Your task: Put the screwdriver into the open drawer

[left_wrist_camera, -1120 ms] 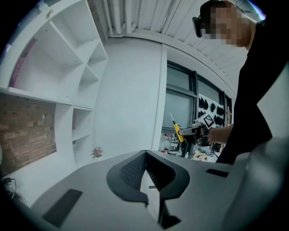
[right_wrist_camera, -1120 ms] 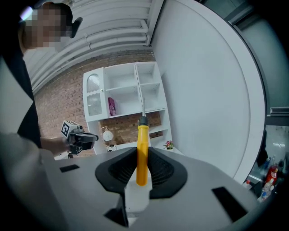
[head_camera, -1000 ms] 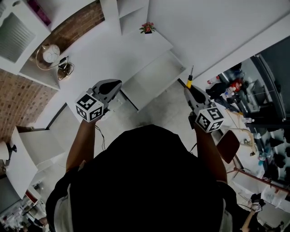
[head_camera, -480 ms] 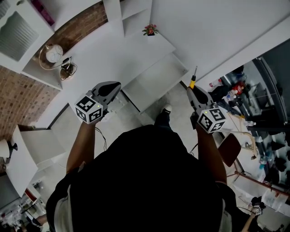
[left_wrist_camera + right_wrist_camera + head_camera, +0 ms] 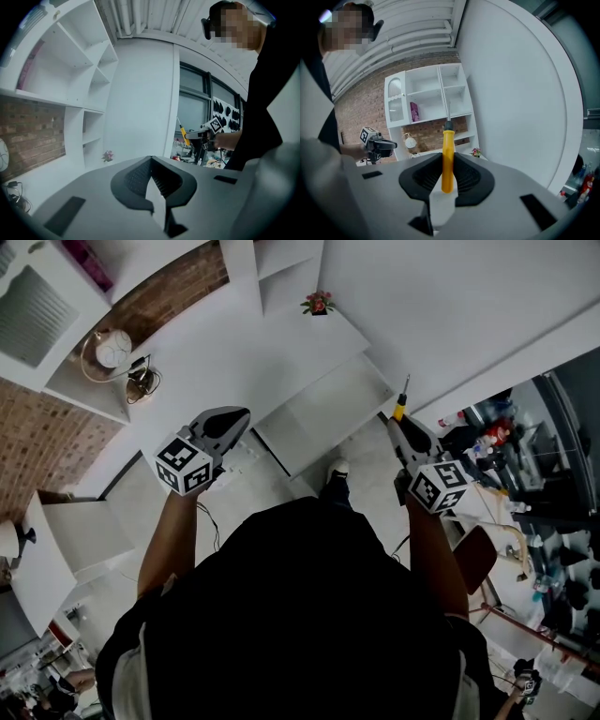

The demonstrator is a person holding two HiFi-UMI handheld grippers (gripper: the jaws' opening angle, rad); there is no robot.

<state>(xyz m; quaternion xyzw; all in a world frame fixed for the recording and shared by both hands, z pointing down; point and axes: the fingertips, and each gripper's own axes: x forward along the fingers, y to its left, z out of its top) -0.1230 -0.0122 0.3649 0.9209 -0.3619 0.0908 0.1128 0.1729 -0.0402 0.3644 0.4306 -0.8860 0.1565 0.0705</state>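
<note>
Head view: I see my left gripper point(image 5: 234, 416) and right gripper point(image 5: 401, 424) raised on either side of the open drawer point(image 5: 323, 409). The screwdriver point(image 5: 400, 401) sticks out of the right one, near the drawer's right corner and not inside it.
Left gripper view: my left jaws are pressed together with nothing between them. The right gripper shows further off with the screwdriver tilted upward.
Right gripper view: my right jaws clamp the screwdriver's yellow handle, and its metal shaft points away toward the white shelves point(image 5: 426, 101).
</note>
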